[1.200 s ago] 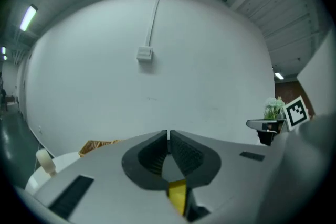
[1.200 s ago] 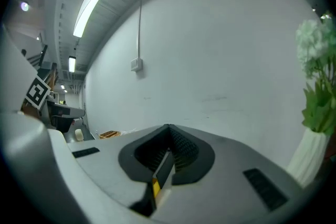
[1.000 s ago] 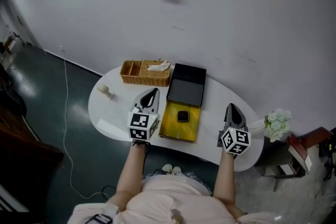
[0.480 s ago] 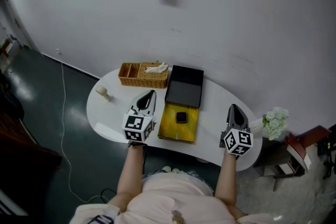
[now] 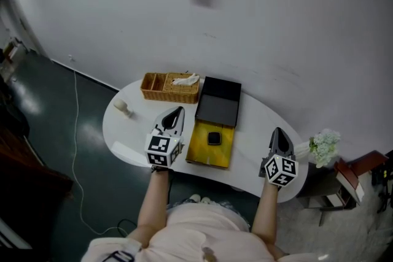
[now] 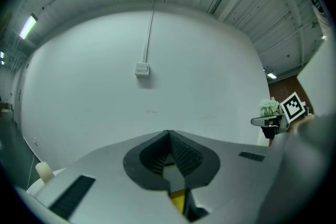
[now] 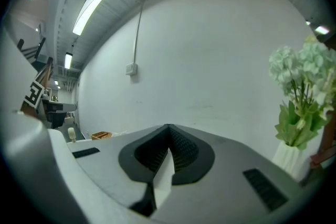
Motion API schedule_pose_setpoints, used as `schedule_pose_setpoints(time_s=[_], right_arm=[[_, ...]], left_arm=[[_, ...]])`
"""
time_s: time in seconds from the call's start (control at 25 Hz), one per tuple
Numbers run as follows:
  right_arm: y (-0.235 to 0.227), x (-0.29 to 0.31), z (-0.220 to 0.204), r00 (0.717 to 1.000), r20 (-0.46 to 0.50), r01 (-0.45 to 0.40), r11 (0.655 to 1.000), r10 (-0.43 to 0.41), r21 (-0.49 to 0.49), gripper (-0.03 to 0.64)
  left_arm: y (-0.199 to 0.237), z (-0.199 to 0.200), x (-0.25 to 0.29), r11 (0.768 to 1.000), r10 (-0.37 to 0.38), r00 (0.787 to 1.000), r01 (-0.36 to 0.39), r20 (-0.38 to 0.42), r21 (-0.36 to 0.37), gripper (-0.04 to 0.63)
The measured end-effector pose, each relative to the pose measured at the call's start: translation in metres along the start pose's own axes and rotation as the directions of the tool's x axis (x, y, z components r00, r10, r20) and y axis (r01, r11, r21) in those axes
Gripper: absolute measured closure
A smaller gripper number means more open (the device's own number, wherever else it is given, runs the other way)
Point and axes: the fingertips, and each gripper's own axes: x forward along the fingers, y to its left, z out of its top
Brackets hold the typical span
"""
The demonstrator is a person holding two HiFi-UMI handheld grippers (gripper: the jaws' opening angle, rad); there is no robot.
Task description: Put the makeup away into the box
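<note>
On the white oval table [image 5: 252, 132] lies an open box: a yellow-lined tray [image 5: 212, 150] with its black lid [image 5: 218, 100] behind it. A small black square compact [image 5: 214, 137] rests in the yellow tray. A small cream makeup item [image 5: 124, 107] stands at the table's left end. My left gripper [image 5: 178, 109] hovers just left of the tray, jaws shut and empty [image 6: 169, 132]; a strip of the yellow tray [image 6: 178, 199] shows below them. My right gripper [image 5: 277, 130] hangs over the table's right part, shut and empty [image 7: 168, 126].
A wicker basket [image 5: 170, 86] with white tissue stands at the back left, next to the lid. A vase of pale flowers [image 5: 324, 144] stands just off the table's right end, close to my right gripper. A white wall rises behind the table.
The head view has shifted a little. Both grippers stay shut and about where they were.
</note>
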Motion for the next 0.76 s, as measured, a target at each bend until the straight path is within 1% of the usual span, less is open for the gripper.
schedule_pose_setpoints(time_s=[0.4,0.6,0.76], right_arm=[[-0.0081,-0.0017,-0.0059,1.000,-0.026,0.005,1.000,-0.005,-0.009,0.603],[-0.0080,-0.0014,-0.0030,1.000,-0.028,-0.002,1.000,0.002,-0.019,0.603],[-0.0082,-0.0008,-0.0028,1.000,-0.031,-0.004,1.000,0.003,-0.026,0.603]], left_arm=[[-0.0053,-0.0074,0.0074,1.000,-0.016,1.000,0.015,-0.011,-0.019,0.569],[-0.0100,-0.0057,0.0076,1.000,-0.022,1.000,0.022,-0.012,-0.004,0.569],[-0.0100,-0.0060,0.0068,0.999,-0.023,1.000,0.022,-0.012,-0.024,0.569]])
